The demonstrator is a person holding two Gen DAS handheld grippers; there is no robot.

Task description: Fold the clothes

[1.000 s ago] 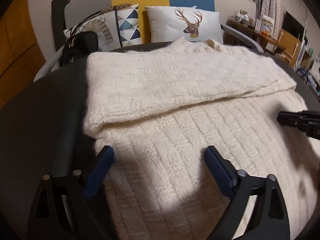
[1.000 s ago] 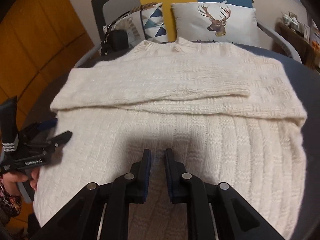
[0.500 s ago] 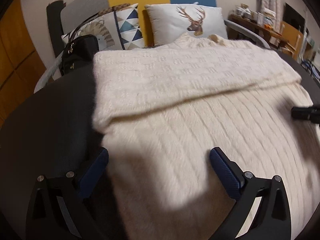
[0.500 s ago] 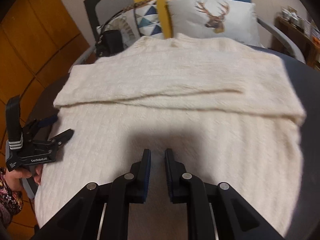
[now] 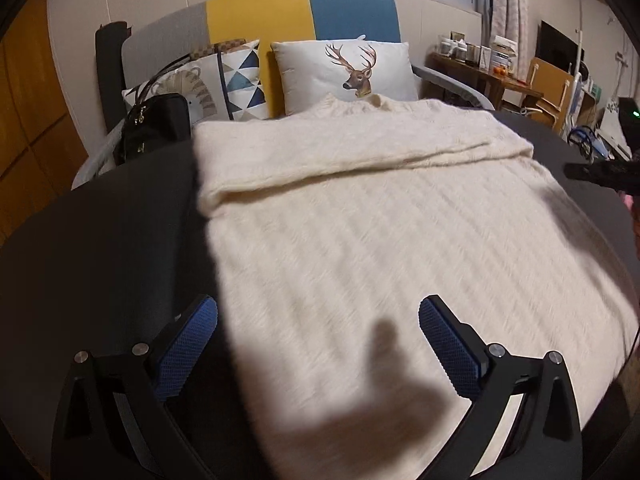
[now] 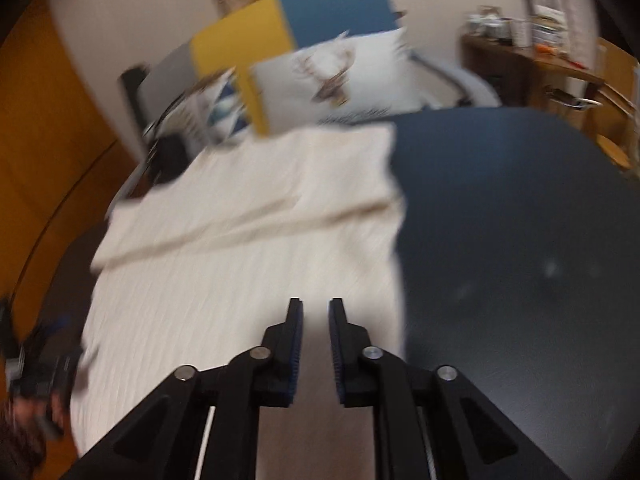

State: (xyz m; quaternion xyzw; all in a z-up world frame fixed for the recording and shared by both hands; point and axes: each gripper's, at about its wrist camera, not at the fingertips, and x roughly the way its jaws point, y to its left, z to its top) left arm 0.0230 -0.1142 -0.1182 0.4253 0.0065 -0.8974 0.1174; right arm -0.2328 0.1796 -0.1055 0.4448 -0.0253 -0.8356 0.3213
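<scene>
Wide apart and holding nothing, our left gripper (image 5: pixel 318 344) hangs with its blue pads over the near left edge of the cream knitted sweater (image 5: pixel 400 240), one finger above the knit and the other above the dark round table (image 5: pixel 100 248). Our right gripper (image 6: pixel 315 320) has its jaws nearly together – only a narrow slit of cream shows between them, and nothing is pinched there. It sits above the sweater's right edge, where the knit meets bare tabletop.

The sweater lies flat across the table, its far part doubled over in a thick fold that runs from side to side. In the left wrist view the tip of the right gripper pokes in at the right rim; in the right wrist view, which is blurred, the left gripper appears at the lower left.

Beyond the table stands a sofa – grey, yellow and blue (image 5: pixel 304 12) – with a white deer-print cushion (image 5: pixel 344 72), a triangle-patterned cushion (image 5: pixel 224 84) and a black handbag (image 5: pixel 156 124).
</scene>
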